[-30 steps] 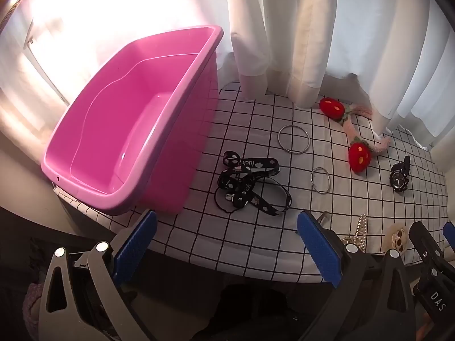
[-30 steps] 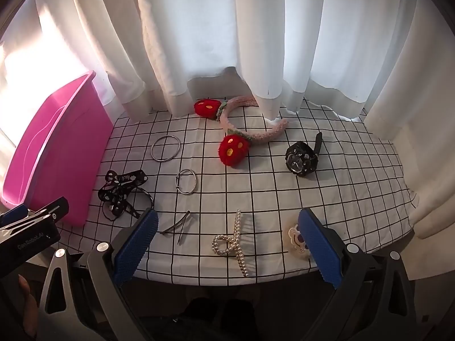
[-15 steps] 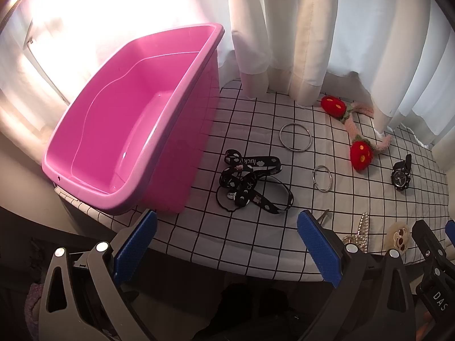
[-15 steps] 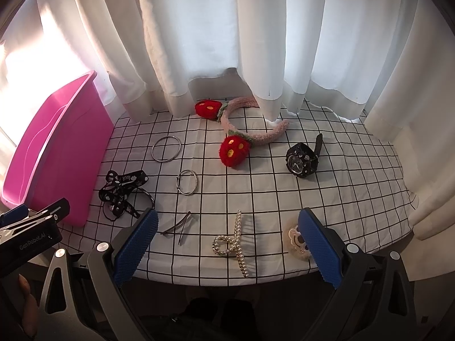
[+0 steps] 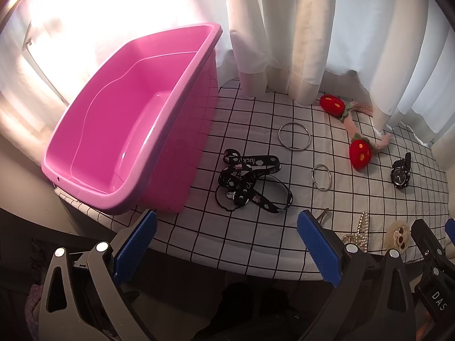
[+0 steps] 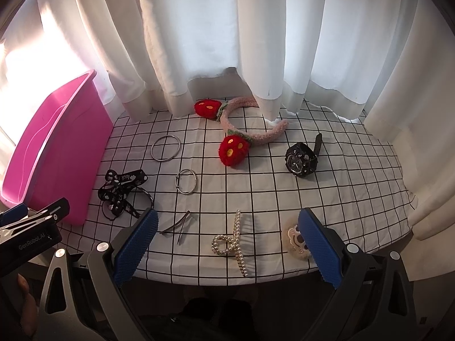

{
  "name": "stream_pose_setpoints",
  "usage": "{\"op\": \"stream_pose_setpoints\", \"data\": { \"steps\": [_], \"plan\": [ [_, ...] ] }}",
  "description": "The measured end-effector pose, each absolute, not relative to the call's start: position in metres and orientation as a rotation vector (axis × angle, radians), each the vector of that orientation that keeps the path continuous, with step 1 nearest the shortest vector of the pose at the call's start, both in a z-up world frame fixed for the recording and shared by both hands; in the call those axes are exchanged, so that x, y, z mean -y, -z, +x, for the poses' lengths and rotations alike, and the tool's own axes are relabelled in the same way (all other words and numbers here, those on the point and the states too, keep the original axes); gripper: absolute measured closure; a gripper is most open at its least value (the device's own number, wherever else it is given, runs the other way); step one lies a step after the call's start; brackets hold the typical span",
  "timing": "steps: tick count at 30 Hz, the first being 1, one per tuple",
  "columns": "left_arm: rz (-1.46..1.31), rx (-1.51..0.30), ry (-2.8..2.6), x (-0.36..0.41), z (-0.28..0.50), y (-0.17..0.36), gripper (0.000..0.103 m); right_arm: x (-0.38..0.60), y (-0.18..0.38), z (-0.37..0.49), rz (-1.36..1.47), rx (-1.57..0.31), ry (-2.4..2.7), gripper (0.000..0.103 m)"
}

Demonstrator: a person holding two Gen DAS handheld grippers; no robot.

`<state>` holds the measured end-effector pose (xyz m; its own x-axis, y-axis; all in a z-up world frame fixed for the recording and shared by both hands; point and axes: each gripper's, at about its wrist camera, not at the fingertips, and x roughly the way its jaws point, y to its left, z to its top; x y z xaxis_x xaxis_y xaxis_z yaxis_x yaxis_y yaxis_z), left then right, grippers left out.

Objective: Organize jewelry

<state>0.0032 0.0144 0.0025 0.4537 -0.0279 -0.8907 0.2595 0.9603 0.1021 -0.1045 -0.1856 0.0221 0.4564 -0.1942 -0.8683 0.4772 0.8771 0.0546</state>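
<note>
Presently: nothing is gripped and every piece lies on the tabletop [image 6: 327,196]; the pick-up has not begun.
Pink bin [image 5: 119,130]: far left on the gridded cloth, no contents visible, judged to be the destination.
Left tool [image 5: 227,244]: blue pads spread wide apart, nothing between them, held back from the near edge and facing the bin and ribbon.
Black ribbon [image 5: 250,182]: a loose tangle just beside the bin's right wall; judged the nearest first pick for the left tool. Pinch where several loops overlap so the whole bundle lifts together.
Large ring [image 6: 165,148] and small ring [image 6: 186,181]: flat on the cloth and thin; close the pads across the wire, not over the hollow middle.
Hairpins [image 6: 179,226]: very thin, at the near edge; slipping is likely.
Right tool [image 6: 227,244]: pads likewise spread wide, holding nothing, lined up towards the pearl clip.
Pearl clip [image 6: 231,243]: between the right pads in view; grip its straight spine.
Strawberry headband [image 6: 241,139]: rear, partly under the curtain [image 6: 227,28].
Watch [image 6: 301,160]: right, well apart from the bin.
Furry clip [image 6: 295,238]: near edge, partly hidden behind the right pad.
</note>
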Motion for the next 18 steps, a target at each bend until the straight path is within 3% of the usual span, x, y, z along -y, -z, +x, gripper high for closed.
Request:
{"op": "stream_pose_setpoints", "data": {
  "steps": [18],
  "plan": [
    [0.237, -1.086, 0.177, -0.0130, 0.0040, -0.0038, 0.006, 0.1862, -0.0210, -0.1037, 0.319, -1.018, 0.418, 0.009]
  ]
}}
